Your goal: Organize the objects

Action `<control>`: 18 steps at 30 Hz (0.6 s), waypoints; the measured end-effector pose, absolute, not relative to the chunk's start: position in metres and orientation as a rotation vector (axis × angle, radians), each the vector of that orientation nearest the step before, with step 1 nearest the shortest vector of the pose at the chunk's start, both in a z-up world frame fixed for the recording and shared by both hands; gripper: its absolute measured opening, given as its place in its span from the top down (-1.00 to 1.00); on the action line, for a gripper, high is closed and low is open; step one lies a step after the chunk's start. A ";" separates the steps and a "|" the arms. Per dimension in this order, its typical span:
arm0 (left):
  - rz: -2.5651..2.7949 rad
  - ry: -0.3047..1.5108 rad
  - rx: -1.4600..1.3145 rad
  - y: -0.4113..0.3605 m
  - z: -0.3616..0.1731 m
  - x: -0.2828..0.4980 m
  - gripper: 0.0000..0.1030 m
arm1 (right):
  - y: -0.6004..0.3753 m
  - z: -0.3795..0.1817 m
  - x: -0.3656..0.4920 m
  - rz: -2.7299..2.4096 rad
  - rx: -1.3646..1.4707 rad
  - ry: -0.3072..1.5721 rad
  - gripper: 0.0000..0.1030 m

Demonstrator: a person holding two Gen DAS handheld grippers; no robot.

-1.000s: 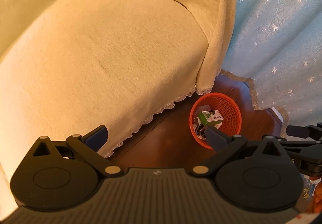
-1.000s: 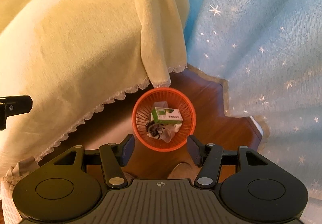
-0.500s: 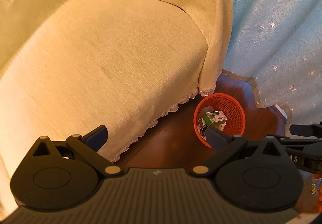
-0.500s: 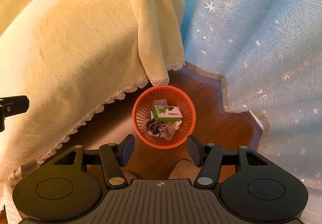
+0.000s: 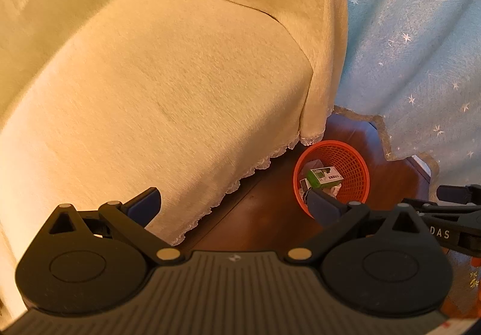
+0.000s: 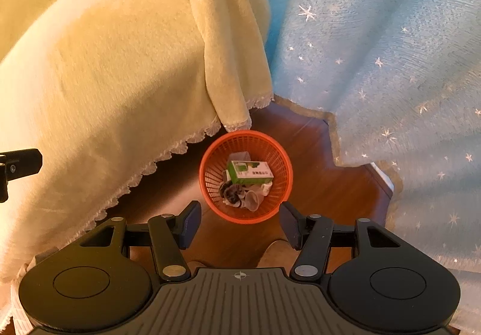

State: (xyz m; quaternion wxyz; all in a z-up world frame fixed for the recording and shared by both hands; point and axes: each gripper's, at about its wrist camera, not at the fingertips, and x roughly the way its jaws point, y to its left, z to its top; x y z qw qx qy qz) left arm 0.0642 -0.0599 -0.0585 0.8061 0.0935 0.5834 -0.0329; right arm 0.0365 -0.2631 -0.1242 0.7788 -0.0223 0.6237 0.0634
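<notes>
Just beyond our right gripper's [image 6: 239,222] spread, empty jaws sits the round orange mesh plastic basket [image 6: 210,181], holding a green-and-white cardboard box [image 6: 251,173] atop crumpled scraps. Since a second ago little has changed; both hands merely hover, so sorting seems paused. Our left gripper [image 5: 233,202] gapes wide too, empty, between the pale yellow fleece cover [image 5: 150,79] and that basket.

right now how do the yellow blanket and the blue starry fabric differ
The yellow blanket is plain and plush, edged with white scalloped lace; the blue starry fabric is scattered with pale stars and has a tan border. The yellow blanket lies left of the orange basket, the blue starry fabric right of it. Both are draped cloths hanging down toward the wooden floor.
</notes>
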 end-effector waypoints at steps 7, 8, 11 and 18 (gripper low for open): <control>-0.081 1.236 0.219 -0.059 -0.053 0.064 -0.98 | -0.258 -0.119 0.033 0.131 -0.040 1.335 -0.06; -0.081 1.235 0.218 -0.059 -0.052 0.064 -0.98 | -0.257 -0.118 0.033 0.132 -0.039 1.334 -0.06; -0.082 1.232 0.215 -0.058 -0.050 0.064 -0.98 | -0.255 -0.116 0.032 0.136 -0.038 1.332 -0.06; -0.090 1.227 0.213 -0.055 -0.049 0.063 -0.98 | -0.252 -0.113 0.031 0.134 -0.042 1.325 -0.06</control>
